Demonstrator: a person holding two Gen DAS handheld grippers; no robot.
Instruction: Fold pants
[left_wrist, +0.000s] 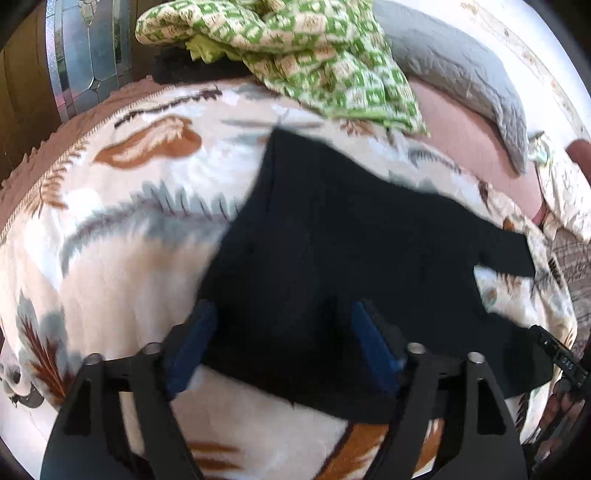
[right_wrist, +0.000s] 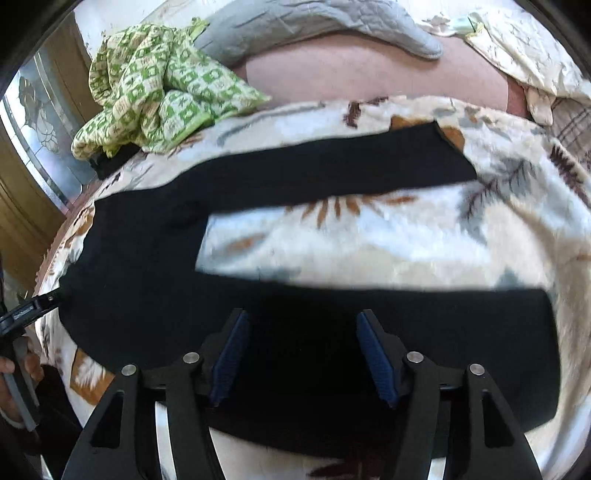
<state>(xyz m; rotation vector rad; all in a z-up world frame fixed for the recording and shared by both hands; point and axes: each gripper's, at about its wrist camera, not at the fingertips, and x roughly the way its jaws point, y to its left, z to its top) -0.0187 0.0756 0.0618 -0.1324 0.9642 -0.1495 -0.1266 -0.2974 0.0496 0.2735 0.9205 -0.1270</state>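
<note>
Two claws hang over black pants (right_wrist: 155, 258) spread on a bed. The left claw (left_wrist: 284, 347) has its blue pads apart above the waist end, nothing pinched between them; the right claw (right_wrist: 303, 354) likewise stands apart over the nearer leg. Both legs lie flat and splayed on the leaf-patterned blanket (right_wrist: 369, 236), with blanket showing between them, so no fold looks made yet. Bringing one leg over the other and then folding along the length is, I judge, all still ahead. A green checked cloth (right_wrist: 147, 88) sits bunched well beyond.
</note>
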